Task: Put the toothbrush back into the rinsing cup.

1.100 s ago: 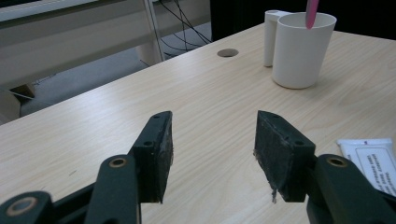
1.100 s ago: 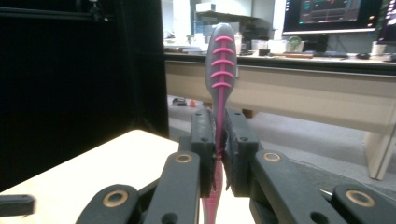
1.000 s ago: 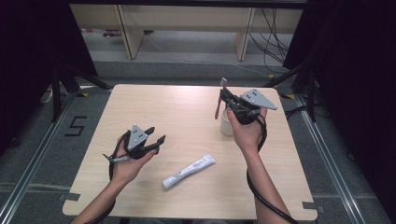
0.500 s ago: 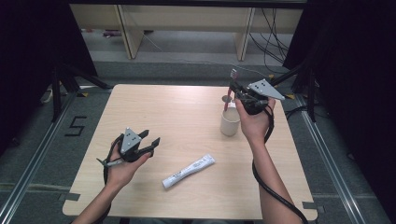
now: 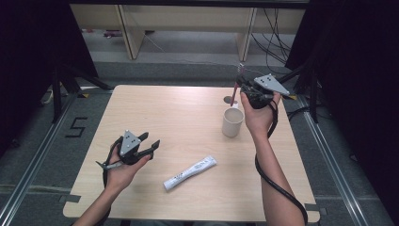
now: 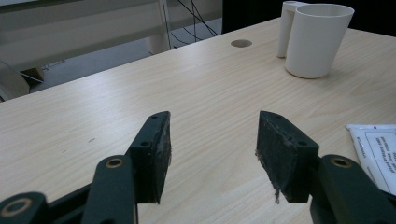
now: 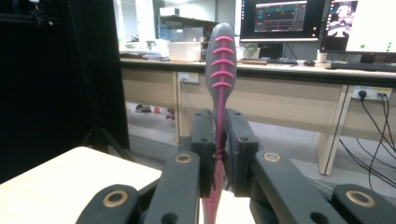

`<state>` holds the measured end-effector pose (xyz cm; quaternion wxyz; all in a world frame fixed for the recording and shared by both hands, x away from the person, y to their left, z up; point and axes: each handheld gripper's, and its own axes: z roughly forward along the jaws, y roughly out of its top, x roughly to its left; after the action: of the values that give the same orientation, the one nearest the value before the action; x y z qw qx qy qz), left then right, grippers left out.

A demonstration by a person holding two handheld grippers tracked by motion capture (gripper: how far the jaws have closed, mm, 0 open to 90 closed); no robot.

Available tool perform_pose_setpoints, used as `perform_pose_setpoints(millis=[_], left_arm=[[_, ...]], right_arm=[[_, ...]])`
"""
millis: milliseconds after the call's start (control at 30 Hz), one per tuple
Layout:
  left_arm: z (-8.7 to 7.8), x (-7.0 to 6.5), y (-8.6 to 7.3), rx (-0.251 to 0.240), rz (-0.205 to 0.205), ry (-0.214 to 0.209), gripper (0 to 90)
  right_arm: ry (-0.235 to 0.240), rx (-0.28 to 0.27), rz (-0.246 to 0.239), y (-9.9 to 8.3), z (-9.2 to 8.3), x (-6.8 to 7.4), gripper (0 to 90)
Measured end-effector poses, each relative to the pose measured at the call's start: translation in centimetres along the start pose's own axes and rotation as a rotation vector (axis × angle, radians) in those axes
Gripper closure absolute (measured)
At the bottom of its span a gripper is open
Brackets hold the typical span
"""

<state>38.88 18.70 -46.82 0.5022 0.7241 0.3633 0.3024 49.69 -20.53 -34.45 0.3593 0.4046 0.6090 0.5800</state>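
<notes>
One cup (image 5: 233,122), one tube (image 5: 190,173) and one toothbrush (image 7: 219,65) are in play, along with two hand-held grippers. The right hand-held gripper (image 7: 218,154) is clamped tight on the toothbrush's pink-and-grey handle, which stands upright between its jaws; in the high view this gripper (image 5: 244,89) is raised just above and beyond the cup. The left hand-held gripper (image 6: 212,154) hangs low over the bench (image 5: 160,117) with its jaws wide apart and nothing between them. The tube lies on the bench just to that gripper's right, and the cup stands farther ahead of it, also to the right.
</notes>
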Motion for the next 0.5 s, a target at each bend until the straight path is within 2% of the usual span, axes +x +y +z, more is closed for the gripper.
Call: perform_pose_setpoints(millis=[33, 167, 200, 333, 500], left_arm=[[-0.1, 0.0, 0.0, 0.012, -0.004, 0.006, 44.8], [0.0, -0.1, -0.1, 0.010, -0.011, 0.004, 44.8], [0.0, -0.1, -0.1, 0.011, -0.010, 0.003, 44.8], [0.2, -0.2, -0.1, 0.000, 0.000, -0.009, 44.8], [0.2, -0.3, -0.1, 0.016, -0.006, -0.003, 44.7]], right_arm=[[0.006, 0.000, -0.015, 0.1, 0.1, -0.2, 84.0], [-0.011, -0.001, -0.009, 0.1, 0.6, -0.5, 84.0], [-0.008, -0.009, -0.021, 0.1, 0.8, -0.6, 84.0], [-0.029, -0.003, -0.015, 0.2, 1.2, -0.8, 84.0], [-0.041, -0.001, -0.033, 0.3, 1.8, -1.1, 84.0]])
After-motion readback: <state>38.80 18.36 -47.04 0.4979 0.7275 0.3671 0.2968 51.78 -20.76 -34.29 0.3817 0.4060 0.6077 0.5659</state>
